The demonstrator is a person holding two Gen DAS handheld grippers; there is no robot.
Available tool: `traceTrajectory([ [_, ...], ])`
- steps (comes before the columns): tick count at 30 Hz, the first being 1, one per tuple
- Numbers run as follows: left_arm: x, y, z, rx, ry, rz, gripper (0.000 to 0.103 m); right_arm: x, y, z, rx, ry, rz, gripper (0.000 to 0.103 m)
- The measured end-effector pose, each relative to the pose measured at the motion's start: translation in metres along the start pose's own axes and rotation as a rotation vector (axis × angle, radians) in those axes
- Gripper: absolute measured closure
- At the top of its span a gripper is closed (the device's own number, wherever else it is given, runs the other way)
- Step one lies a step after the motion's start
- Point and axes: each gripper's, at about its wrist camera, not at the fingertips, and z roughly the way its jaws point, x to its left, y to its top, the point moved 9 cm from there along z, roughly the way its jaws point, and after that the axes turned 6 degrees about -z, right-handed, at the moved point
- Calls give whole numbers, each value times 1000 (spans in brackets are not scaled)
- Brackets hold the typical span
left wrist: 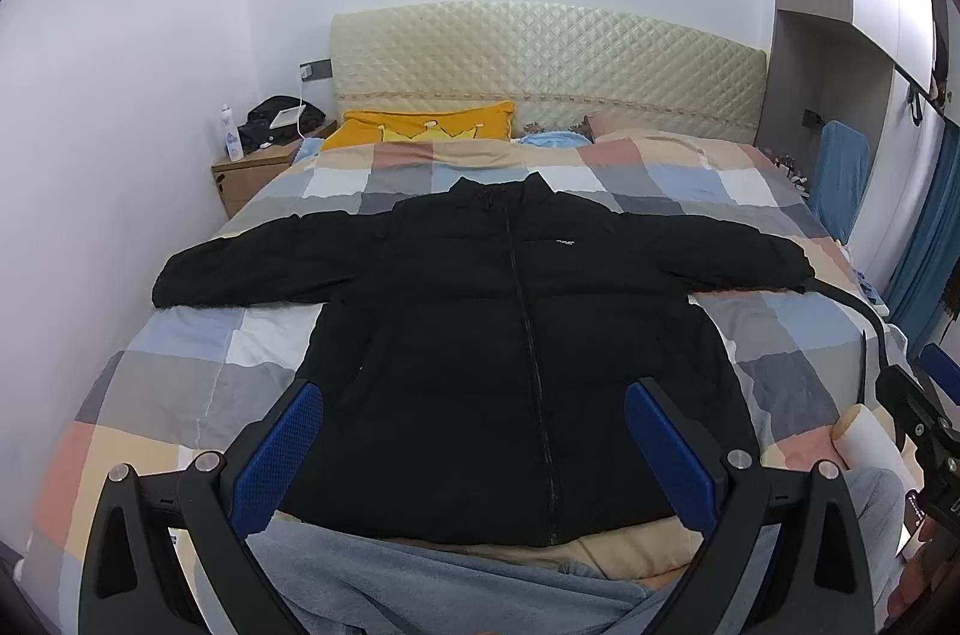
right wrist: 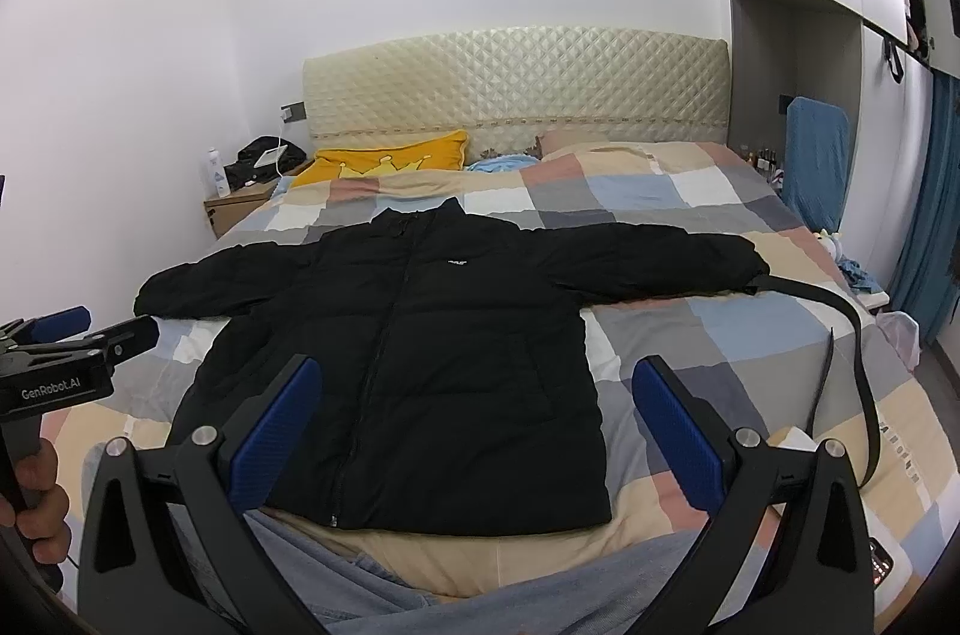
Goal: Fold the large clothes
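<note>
A black zip-up padded jacket (left wrist: 510,335) lies flat and face up on the checked bedspread (left wrist: 180,383), sleeves spread to both sides, collar toward the headboard. It also shows in the right wrist view (right wrist: 420,353). My left gripper (left wrist: 474,437) is open and empty, held above the jacket's hem. My right gripper (right wrist: 474,425) is open and empty, above the jacket's lower right side. The left gripper also shows at the left edge of the right wrist view (right wrist: 90,335). The right gripper shows at the right edge of the left wrist view (left wrist: 918,395).
A black belt (right wrist: 852,371) lies on the bed by the right sleeve. Yellow pillow (right wrist: 390,161) and pink pillow (right wrist: 600,143) sit at the headboard. A wooden nightstand (right wrist: 234,209) with a bottle and bag stands left. A grey-blue cloth (right wrist: 390,587) lies at the bed's near edge.
</note>
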Motion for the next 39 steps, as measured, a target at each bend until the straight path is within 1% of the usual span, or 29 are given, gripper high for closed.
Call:
traceTrajectory([
  [4,-3,-2,4,13,9,14,1,-1,-1,0,0,-11,5,0],
  [7,-2,0,4,20,2,7,1,1,0,1,7,2,12,0],
  [13,-2,0,3,17,-2,5,1,4,3,-2,1,-5,-13,0],
  [16,0,-3,6,29,12,13,1,5,3,-2,2,-7,-21,0],
  [20,4,-4,8,35,20,7,1,6,1,0,10,9,-6,0],
  [26,1,-2,8,35,14,9,1,0,0,1,16,11,-7,0],
  [29,0,-5,10,41,20,17,1,-3,-1,2,24,1,-18,0],
  [33,1,-6,14,55,27,8,1,-6,-2,6,28,11,-8,0],
  [35,1,-5,15,51,37,8,1,-7,-2,8,32,16,-1,0],
  [37,0,-1,13,26,67,23,1,-10,0,10,32,9,-7,0],
  [39,-2,3,10,13,65,18,1,-12,4,10,24,-9,-20,0],
])
